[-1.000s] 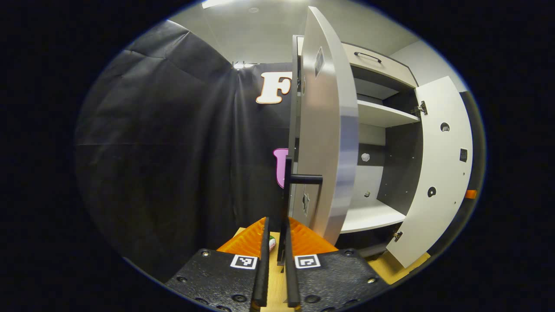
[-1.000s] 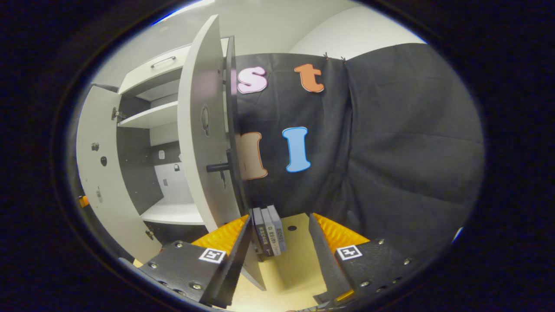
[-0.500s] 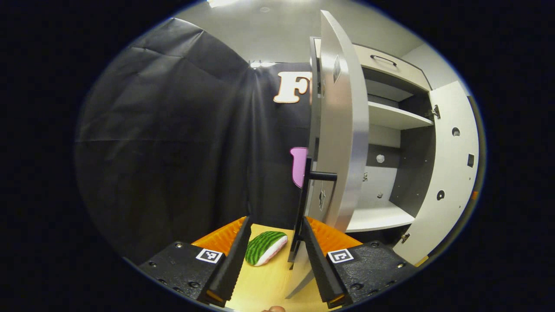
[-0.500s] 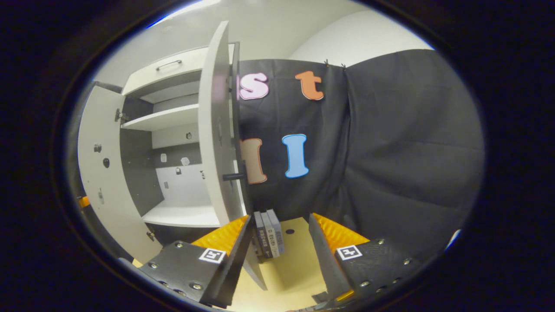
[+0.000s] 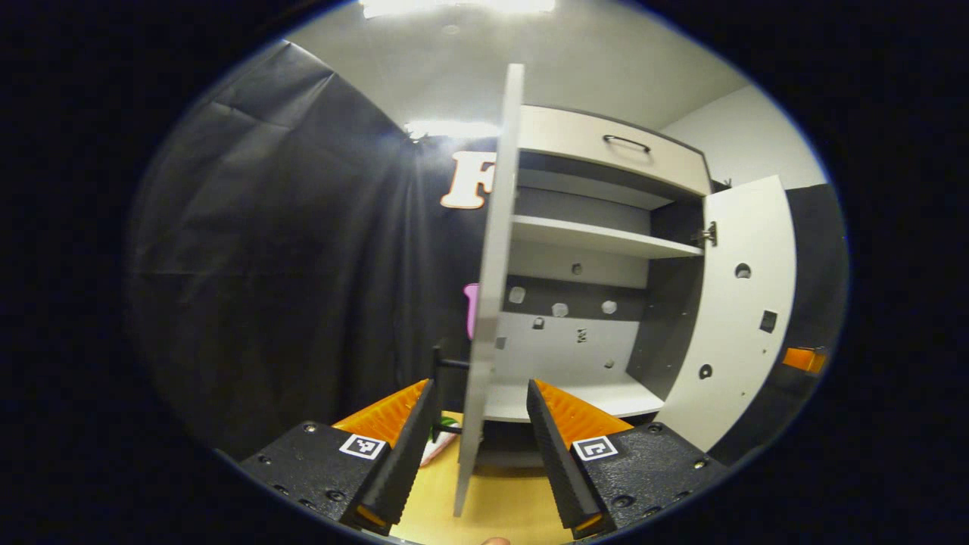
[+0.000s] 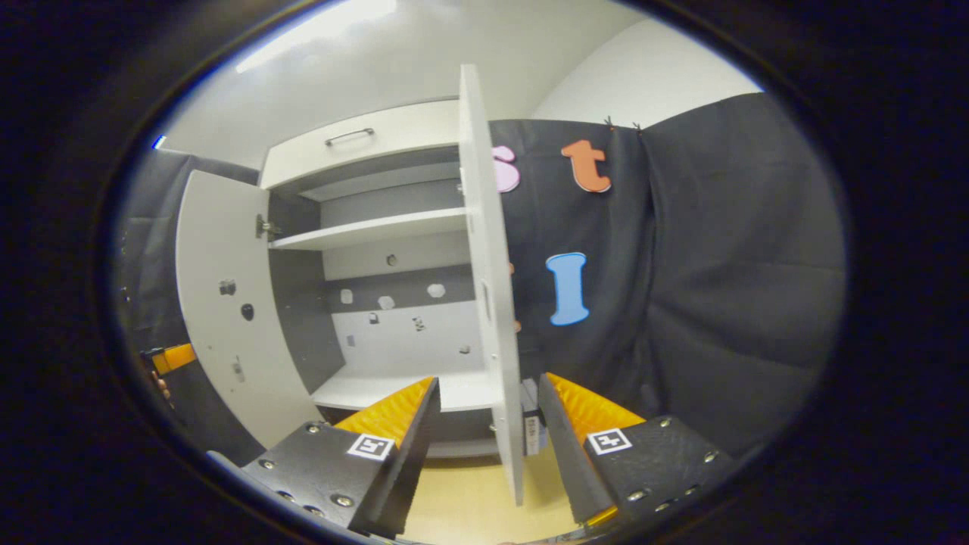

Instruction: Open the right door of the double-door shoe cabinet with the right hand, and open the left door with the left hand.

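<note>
So both doors of the shoe cabinet are standing wide open right now. In the left gripper view, the left gripper is sitting with its fingers spread apart, not gripping anything, and the left door is showing edge-on, running straight up from the gap between the two fingers. The door edge is sitting between them without either finger pressing on it as far as I can tell. The door's dark handle is sticking out on the left side of the panel, just above the left-hand finger. A bit of something green and white is peeking out on the wooden floor behind that finger, too hidden to say what it is.

Over in the right gripper view it's pretty much a mirror of that: the right gripper is also sitting open, holding nothing, and the right door is showing edge-on, rising up between its fingers. Some books are standing on the floor just beyond the door's lower edge, next to the right-hand finger.

Inside the cabinet, a white shelf is running across the upper part and the bottom board is lying bare. A drawer with a dark pull is sitting on top. Each view is also catching the other door swung out at the far side, with an orange bit of the other gripper showing at its edge
</note>
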